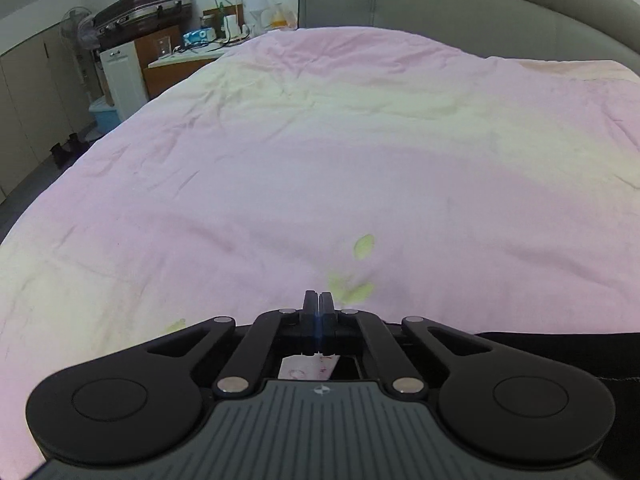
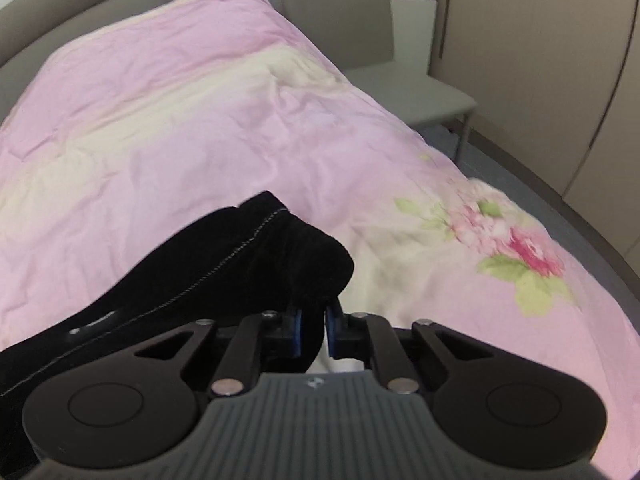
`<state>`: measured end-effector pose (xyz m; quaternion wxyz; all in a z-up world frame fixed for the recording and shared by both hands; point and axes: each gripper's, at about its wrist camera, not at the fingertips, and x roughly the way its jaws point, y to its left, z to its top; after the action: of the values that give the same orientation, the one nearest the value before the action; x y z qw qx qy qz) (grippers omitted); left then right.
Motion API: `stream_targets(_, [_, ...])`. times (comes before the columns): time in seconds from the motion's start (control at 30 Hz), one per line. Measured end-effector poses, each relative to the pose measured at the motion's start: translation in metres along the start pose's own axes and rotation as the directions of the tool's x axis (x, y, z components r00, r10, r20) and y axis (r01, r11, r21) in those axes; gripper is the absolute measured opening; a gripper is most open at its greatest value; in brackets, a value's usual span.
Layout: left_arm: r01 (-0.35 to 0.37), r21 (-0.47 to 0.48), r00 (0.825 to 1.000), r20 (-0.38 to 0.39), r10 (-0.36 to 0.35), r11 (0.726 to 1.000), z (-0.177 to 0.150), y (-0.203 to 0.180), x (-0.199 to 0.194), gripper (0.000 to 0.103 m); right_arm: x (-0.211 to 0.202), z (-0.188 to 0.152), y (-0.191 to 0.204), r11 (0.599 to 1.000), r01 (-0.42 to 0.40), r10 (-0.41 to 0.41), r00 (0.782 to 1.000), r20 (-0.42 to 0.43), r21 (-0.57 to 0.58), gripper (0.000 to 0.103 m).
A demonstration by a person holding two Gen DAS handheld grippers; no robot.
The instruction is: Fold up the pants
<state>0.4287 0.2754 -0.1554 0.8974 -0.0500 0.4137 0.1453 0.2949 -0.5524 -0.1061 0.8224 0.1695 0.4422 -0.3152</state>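
hovering low over the pink quilt (image 1: 320, 160), the left gripper (image 1: 319, 300) has its two fingers pressed flat against each other with nothing between them, so it is closed and empty; a few pale green leaf prints on the quilt lie just past its tips toward one o'clock, and a dark strip of the black pants (image 1: 560, 354) shows at the four o'clock edge of the left wrist view, apart from the fingers. further right, in the right wrist view, the right gripper (image 2: 316, 324) has its blue-padded fingers (image 2: 297, 328) parted only by a bunch of the black fabric caught between them, so it is clamped on the pants (image 2: 224, 264). from there the cloth rises in a rounded hump toward twelve o'clock and trails down to eight o'clock, a line of pale stitching running along it. the garment looks lifted at that end, though how much rests on the quilt is hidden. a pink flower print (image 2: 516, 240) sits on the quilt at two o'clock, with a grey chair (image 2: 360, 40) beyond the bed. this reads as the start of a fold: one end gathered, nothing yet laid over. the next move likely calls for the left gripper to open and take a matching edge, so both ends can be carried across evenly without the cloth twisting.
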Motion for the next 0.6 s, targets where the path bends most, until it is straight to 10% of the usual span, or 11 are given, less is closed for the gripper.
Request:
stream_targets(0.23, [-0.043, 0.03, 0.999, -0.026, 0.044, 0.999, 0.0, 0.008, -0.017, 0.001, 0.043, -0.022, -0.013, 0.998, -0.038, 0.041, 0.997, -0.059, 0.05, 0.02])
stream_targets(0.3, [-0.037, 0.073, 0.999, -0.023, 0.039, 0.997, -0.002, 0.012, -0.035, 0.005, 0.036, -0.018, -0.022, 0.997, -0.048, 0.052, 0.997, -0.063, 0.06, 0.045])
stream_targets(0.6, [0.065, 0.407, 0.998, -0.038, -0.054, 0.911, -0.042, -0.001, -0.153, 0.016, -0.036, -0.033, -0.071, 0.983, -0.166, 0.16, 0.984, -0.073, -0.078, 0.047])
